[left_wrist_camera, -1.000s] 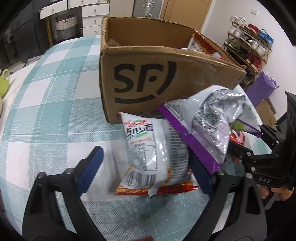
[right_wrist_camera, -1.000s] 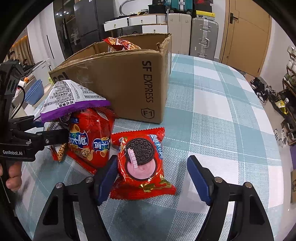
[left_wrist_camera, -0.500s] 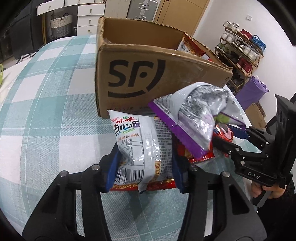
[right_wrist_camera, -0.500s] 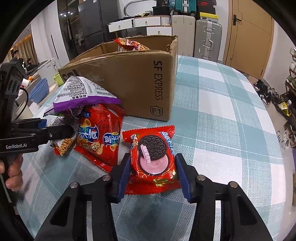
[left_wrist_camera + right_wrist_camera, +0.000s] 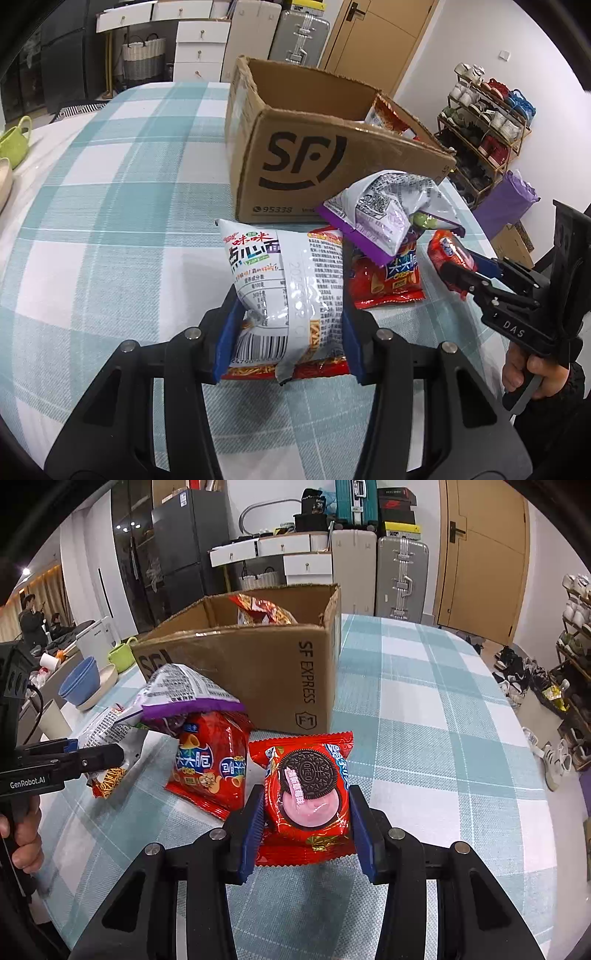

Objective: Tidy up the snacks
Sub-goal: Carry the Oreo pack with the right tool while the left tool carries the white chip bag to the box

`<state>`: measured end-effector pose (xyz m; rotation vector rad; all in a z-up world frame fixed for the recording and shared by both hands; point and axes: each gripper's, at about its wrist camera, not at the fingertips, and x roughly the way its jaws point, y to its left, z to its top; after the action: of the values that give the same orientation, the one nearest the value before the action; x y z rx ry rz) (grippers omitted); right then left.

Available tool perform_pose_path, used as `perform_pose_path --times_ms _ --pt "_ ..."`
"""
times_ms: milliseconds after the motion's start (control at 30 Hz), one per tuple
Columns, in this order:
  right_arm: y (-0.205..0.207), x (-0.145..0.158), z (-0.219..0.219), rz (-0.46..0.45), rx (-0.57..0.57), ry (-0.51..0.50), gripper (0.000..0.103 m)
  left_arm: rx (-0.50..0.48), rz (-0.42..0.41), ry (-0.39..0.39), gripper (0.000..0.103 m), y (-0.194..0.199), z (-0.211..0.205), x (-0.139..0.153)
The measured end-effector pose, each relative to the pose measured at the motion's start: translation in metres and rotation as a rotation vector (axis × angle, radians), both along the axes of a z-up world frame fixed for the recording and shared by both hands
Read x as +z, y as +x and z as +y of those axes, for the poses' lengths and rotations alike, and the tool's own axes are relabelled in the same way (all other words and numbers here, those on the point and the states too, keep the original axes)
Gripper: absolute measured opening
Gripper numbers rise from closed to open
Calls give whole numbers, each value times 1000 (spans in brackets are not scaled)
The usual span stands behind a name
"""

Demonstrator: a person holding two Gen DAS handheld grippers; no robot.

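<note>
My left gripper (image 5: pixel 288 339) is shut on a white noodle-snack bag (image 5: pixel 284 288) and holds it just above the checked tablecloth. My right gripper (image 5: pixel 306 830) is shut on a red Oreo packet (image 5: pixel 306 794), also seen in the left wrist view (image 5: pixel 450 258). An open SF cardboard box (image 5: pixel 303 162) stands behind, with snack bags inside (image 5: pixel 262 609). A purple-and-silver bag (image 5: pixel 384 214) lies on a red chip bag (image 5: pixel 207 764) in front of the box (image 5: pixel 258 672).
A green cup (image 5: pixel 14 144) and blue bowls (image 5: pixel 79 681) sit at the table's left side. A shoe rack (image 5: pixel 487 122) stands off the right side. Suitcases (image 5: pixel 402 576) and drawers stand beyond the far edge.
Both grippers closed from wide open onto their packets, the left on the white bag, the right on the Oreo packet, and both have lifted slightly and drawn back.
</note>
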<state>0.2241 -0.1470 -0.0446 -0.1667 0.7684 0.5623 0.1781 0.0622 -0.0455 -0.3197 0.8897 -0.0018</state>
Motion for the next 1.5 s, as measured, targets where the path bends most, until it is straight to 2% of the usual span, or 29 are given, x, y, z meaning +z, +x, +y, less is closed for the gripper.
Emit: perform_pose_path --times_ms 367,733,1100,1500 --pt "-25 28 -13 -64 -12 55 44 32 -85 25 45 -39 1 40" --pt "-41 62 -14 -136 -14 93 44 25 -153 47 45 -56 -10 79" --pt "-47 93 -16 -184 -16 133 44 17 -200 71 45 -64 -18 109" --pt "-30 116 -10 -199 -1 195 44 7 -232 80 45 -46 -20 126"
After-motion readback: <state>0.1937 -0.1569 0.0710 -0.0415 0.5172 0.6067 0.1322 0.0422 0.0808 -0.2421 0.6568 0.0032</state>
